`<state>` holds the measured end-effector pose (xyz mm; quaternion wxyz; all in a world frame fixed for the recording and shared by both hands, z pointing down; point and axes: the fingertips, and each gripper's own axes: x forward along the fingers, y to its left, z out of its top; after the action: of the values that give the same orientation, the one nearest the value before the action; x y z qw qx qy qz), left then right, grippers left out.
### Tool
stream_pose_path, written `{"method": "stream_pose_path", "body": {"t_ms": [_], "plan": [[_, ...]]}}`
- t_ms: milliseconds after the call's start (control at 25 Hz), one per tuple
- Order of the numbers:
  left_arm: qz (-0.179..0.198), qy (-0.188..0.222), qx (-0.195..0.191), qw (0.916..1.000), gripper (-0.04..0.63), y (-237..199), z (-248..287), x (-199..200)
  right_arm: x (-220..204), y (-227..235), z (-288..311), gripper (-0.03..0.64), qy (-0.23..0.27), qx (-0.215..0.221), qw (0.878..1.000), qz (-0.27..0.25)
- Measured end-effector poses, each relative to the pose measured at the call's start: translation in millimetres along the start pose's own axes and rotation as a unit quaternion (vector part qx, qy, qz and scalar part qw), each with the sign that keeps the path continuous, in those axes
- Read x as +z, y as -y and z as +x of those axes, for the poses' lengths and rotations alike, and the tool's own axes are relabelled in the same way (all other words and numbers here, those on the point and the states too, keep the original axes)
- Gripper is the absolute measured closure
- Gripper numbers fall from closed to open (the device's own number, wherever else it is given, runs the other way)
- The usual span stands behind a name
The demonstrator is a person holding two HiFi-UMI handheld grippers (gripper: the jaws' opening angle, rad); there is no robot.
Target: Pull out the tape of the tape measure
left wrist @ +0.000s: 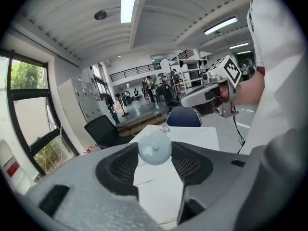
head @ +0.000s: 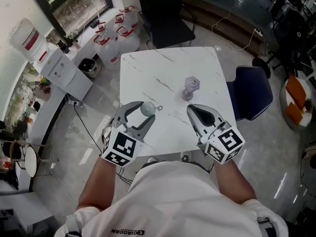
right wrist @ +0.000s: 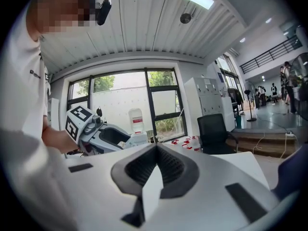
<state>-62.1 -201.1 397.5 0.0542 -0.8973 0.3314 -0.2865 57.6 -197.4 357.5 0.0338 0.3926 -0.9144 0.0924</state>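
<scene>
Between the jaws of the left gripper [head: 143, 113] sits the tape measure [left wrist: 155, 148], a small round pale-blue case clamped near the tips, with both ribbed pads pressing on its sides. Its little pull ring [head: 158, 107] sticks out past the jaw tips on the side toward the right gripper [head: 191, 107]. That gripper hangs just beside it, jaws closed together with nothing between them. Below and ahead of both tools lies the white marble-look table [head: 163, 68], and a small lilac piece with a hexagonal top [head: 191, 88] stands on it ahead of the right gripper's tips. No tape shows outside the case, so the pull seems not yet begun. The main risk, as I judge it, is the hold itself: the case is round and smooth and is gripped far out on the pads, so a tug could roll it or squeeze it forward out of the jaws, dropping it to the table or past the near edge. The ring is tiny, and the right jaws must open before they can take it, so a shallow pinch could slip off and let the tape snap back. A pull off the line of the tape's exit would twist the case in its grip
</scene>
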Motion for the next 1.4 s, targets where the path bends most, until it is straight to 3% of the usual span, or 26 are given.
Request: {"method": "stream_pose_path", "body": {"t_ms": [440,680,800,1200,1400], "plan": [[0.024,0.022,0.036,0.9988,0.373,-2.2,-15.6,19.8,12.4,0.8,-10.9,0.611,0.018,-0.009,0.999,-0.041],[0.023,0.028,0.047,0.9982,0.373,-4.5,-20.4,20.9,16.5,1.2,-13.0,0.609,0.029,-0.009,0.999,-0.030],[0.025,0.025,0.047,0.9983,0.373,-3.8,-20.0,17.5,16.5,-0.6,-12.1,0.537,0.035,-0.001,0.999,-0.017],[0.029,0.026,0.047,0.9981,0.373,-4.1,-16.7,19.7,13.2,0.4,-8.5,0.543,0.027,0.000,0.999,-0.019],[0.036,0.031,0.044,0.9979,0.373,0.0,-15.2,24.1,16.0,-10.3,-1.2,0.549,0.029,0.024,0.999,-0.007]]}}
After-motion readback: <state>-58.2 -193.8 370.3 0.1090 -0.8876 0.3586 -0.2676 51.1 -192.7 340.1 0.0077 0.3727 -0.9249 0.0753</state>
